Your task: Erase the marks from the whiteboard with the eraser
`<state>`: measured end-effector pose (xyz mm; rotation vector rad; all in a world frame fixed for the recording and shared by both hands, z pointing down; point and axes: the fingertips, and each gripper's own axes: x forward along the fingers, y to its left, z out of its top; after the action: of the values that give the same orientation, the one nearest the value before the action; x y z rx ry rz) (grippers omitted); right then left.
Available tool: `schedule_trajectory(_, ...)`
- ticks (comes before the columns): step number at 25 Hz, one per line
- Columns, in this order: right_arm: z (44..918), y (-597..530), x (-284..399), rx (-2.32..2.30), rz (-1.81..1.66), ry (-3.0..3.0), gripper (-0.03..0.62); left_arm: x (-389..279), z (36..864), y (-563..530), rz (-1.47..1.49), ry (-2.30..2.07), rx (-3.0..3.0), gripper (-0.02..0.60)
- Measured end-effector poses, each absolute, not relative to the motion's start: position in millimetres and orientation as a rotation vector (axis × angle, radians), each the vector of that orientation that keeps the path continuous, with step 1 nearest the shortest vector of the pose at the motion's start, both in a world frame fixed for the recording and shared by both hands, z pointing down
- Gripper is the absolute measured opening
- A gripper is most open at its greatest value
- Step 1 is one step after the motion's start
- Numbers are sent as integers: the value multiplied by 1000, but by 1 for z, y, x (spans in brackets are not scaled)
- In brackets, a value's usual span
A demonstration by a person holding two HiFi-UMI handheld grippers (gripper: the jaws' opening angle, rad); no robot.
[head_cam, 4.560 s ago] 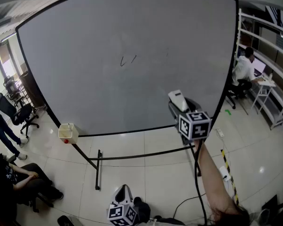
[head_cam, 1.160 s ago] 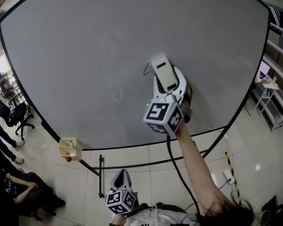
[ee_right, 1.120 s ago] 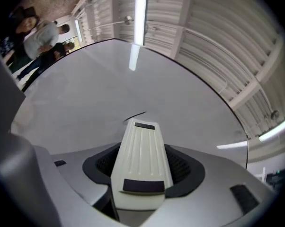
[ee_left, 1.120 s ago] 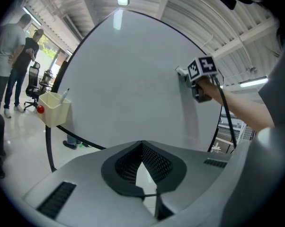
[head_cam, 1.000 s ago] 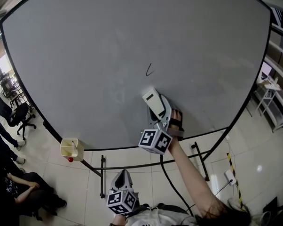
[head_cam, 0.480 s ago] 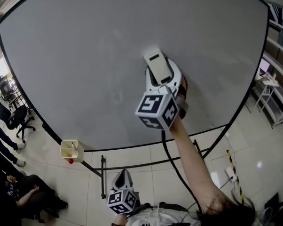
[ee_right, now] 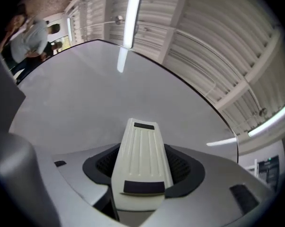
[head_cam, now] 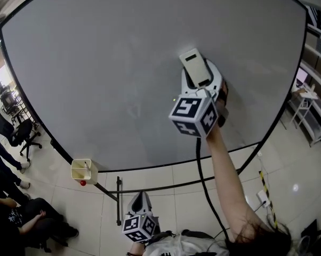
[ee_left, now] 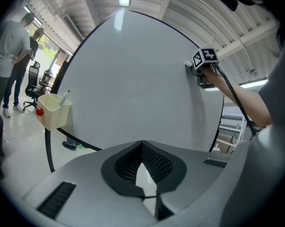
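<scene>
High against the grey whiteboard (head_cam: 86, 63), toward 3 o'clock from its centre, the right gripper (ee_right: 142, 176) pinches a cream plastic eraser (ee_right: 141, 150) by its ribbed, wedge-shaped back, pad side facing the board. Light and rigid (its smooth shell likely slippery), it looks best gripped across the flanks near the wide end, as now. Down at 6 o'clock, the left gripper (ee_left: 143, 171) hangs with jaws pressed together on nothing.
</scene>
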<state>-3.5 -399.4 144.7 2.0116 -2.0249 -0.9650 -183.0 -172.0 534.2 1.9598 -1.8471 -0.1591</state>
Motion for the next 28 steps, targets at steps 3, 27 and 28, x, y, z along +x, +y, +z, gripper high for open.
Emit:
schedule_trajectory(3, 133, -400, 12, 2087, -832, -2161, 290, -184, 537, -171, -149, -1843, 1949, -5)
schedule_trajectory(27, 318, -383, -84, 1567, -805, -2033, 288, -179, 541, -178, -138, -1850, 1931, -5)
schedule_trajectory(28, 317, -385, -81, 1564, -792, -2040, 288, -178, 541, -179, -141, -1851, 1932, -5)
